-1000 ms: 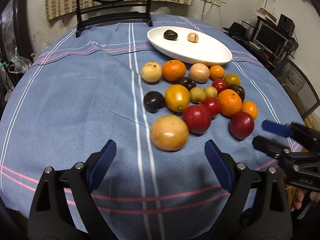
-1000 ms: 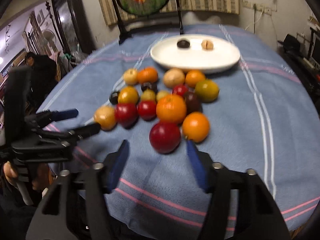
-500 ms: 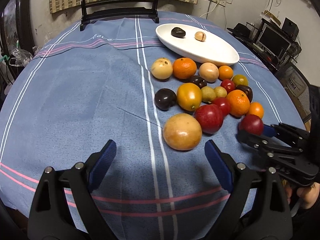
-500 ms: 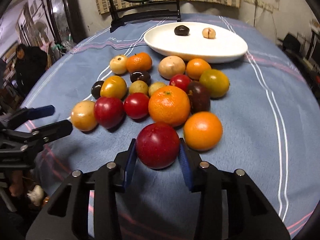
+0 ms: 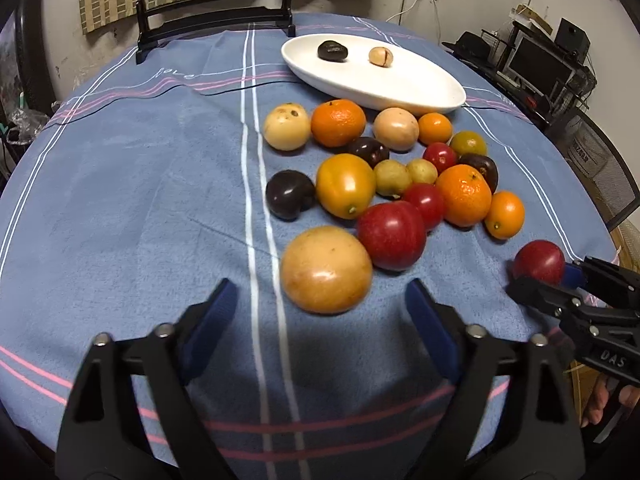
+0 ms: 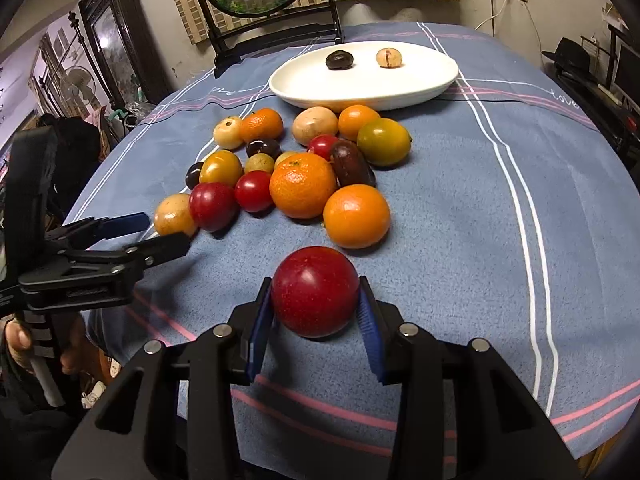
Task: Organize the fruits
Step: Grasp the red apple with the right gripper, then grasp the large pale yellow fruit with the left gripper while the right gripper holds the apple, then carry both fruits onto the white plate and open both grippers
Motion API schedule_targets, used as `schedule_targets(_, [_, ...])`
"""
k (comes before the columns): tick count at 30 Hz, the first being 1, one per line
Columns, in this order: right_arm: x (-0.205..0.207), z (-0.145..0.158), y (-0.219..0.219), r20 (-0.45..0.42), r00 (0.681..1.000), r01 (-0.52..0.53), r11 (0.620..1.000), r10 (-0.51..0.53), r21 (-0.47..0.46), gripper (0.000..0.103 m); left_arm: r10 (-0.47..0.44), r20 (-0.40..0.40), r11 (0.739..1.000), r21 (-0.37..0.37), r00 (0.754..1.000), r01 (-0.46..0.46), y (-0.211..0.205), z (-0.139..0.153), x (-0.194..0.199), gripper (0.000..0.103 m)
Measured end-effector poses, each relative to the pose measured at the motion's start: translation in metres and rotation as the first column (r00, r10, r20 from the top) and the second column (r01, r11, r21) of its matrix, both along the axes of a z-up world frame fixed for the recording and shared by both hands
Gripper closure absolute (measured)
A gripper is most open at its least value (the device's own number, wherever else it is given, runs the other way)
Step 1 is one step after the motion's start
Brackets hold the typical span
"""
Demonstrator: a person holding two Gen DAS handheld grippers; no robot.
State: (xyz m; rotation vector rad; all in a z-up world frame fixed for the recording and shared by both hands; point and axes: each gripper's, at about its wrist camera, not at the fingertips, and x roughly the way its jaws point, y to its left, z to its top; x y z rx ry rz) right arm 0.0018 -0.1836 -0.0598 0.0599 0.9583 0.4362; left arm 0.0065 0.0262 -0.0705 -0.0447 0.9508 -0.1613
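I am clamping the red plum between the blue pads of my right gripper; its jaws have just been closing, and the pads are now pressing both flanks of the fruit, which is sitting low on the blue tablecloth at six o'clock of the pile. From my left wrist camera the same plum is showing at about four o'clock, at the tips of the right gripper.

My left gripper is standing wide, its jaws having just been narrowing, with the large tan fruit lying just ahead of the gap, not yet touched by either pad.

Beyond these, the fruit pile is spreading toward twelve o'clock: oranges, red and dark plums, small yellow-green ones, all crowded together and touching. Further at twelve o'clock the white oval plate is holding only a dark fruit and a small tan fruit, well apart from each other.

I am judging the job barely begun: two pieces plated, and by my guess the whole pile still waiting.

The cloth is carrying the stitched word "love" near its far border, and the right gripper's body is showing "DAS" in the left view.
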Motion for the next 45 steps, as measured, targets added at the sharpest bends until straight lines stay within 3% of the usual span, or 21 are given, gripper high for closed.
schedule_targets(5, [0.000,0.001,-0.001,-0.002,1.000,0.006,1.000,-0.006,0.007,0.062,0.012,0.013,1.000,0.014,1.000,-0.012,0.002,-0.004,0.003,0.045])
schedule_targets(7, [0.000,0.003,-0.001,0.002,1.000,0.010,1.000,-0.010,0.008,0.062,0.003,0.017,1.000,-0.030,1.000,-0.003,0.007,0.000,0.002,0.058])
schedule_targets(21, [-0.001,0.014,0.000,0.029,1.000,0.001,1.000,-0.002,0.022,0.062,0.008,0.096,0.998,-0.064,0.995,-0.001,0.016,0.039,-0.022,0.058])
schedule_targets(28, [0.012,0.027,0.001,0.056,0.998,-0.007,1.000,0.006,0.018,0.062,-0.027,0.102,0.997,-0.074,0.994,0.035,0.012,0.052,-0.011,0.058])
schedule_targets(31, [0.030,0.034,0.006,0.064,0.998,-0.031,0.999,0.030,0.019,0.062,-0.059,0.113,0.996,-0.054,0.992,0.065,0.008,0.065,0.012,0.058])
schedule_targets(35, [0.069,0.051,0.014,0.079,0.994,-0.075,0.997,0.074,0.005,0.062,-0.108,0.102,0.993,-0.030,0.989,0.111,0.001,0.083,0.071,0.057])
schedule_targets(40, [0.171,0.062,0.018,0.077,0.996,-0.042,0.998,0.046,-0.048,0.062,-0.084,0.045,0.995,-0.042,0.995,0.086,-0.002,0.089,0.168,0.057])
schedule_targets(45, [0.266,0.038,0.034,-0.012,0.999,-0.050,0.995,0.049,-0.090,0.062,-0.036,-0.027,0.997,-0.073,0.999,0.034,-0.011,0.070,0.261,0.057])
